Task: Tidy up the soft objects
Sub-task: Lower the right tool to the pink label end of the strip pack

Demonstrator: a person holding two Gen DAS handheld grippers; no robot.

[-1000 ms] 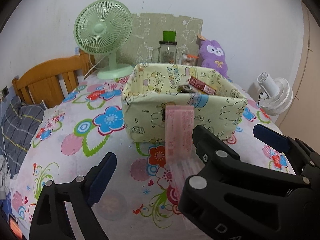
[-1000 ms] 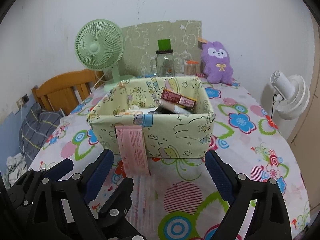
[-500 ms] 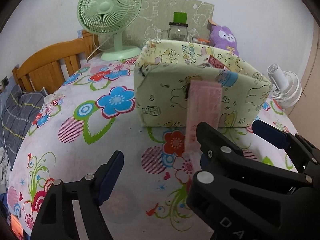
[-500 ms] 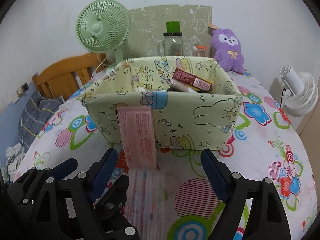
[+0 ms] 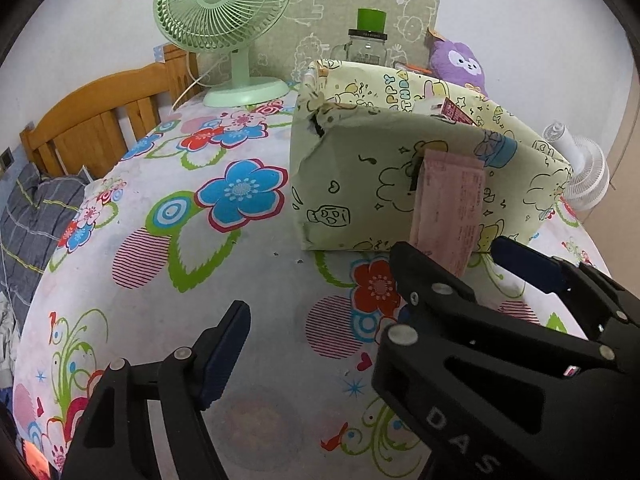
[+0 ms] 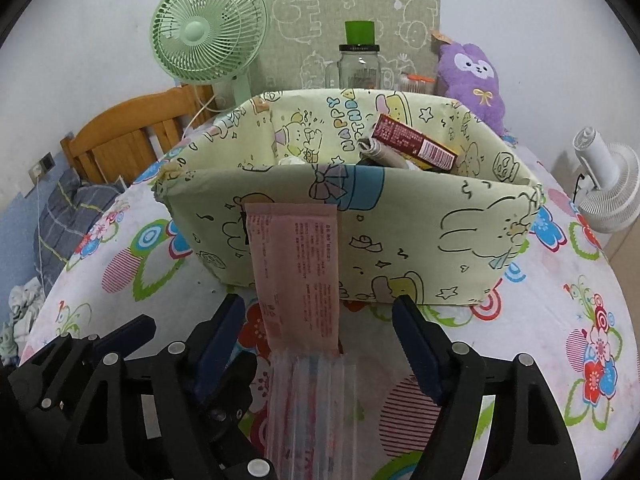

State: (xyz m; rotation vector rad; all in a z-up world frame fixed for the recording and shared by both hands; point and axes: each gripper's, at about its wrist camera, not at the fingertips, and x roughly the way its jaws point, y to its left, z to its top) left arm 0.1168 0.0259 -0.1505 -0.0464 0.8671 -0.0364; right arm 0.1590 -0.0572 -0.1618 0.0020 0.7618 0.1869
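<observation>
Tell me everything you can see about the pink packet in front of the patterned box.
The pink packet is a flat, soft-looking plastic pouch, long and narrow, printed with small red text. Its lower end is clear, ridged film. It leans steeply against the front wall of the yellow cartoon-print box, with the clear end lying on the flowered tablecloth. It lies between the right gripper's open fingers, which do not yet press it.

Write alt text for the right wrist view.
Open right gripper straddles a pink packet leaning on a yellow cartoon-print box on a floral tablecloth. Green fan, jar and purple plush stand behind.
</observation>
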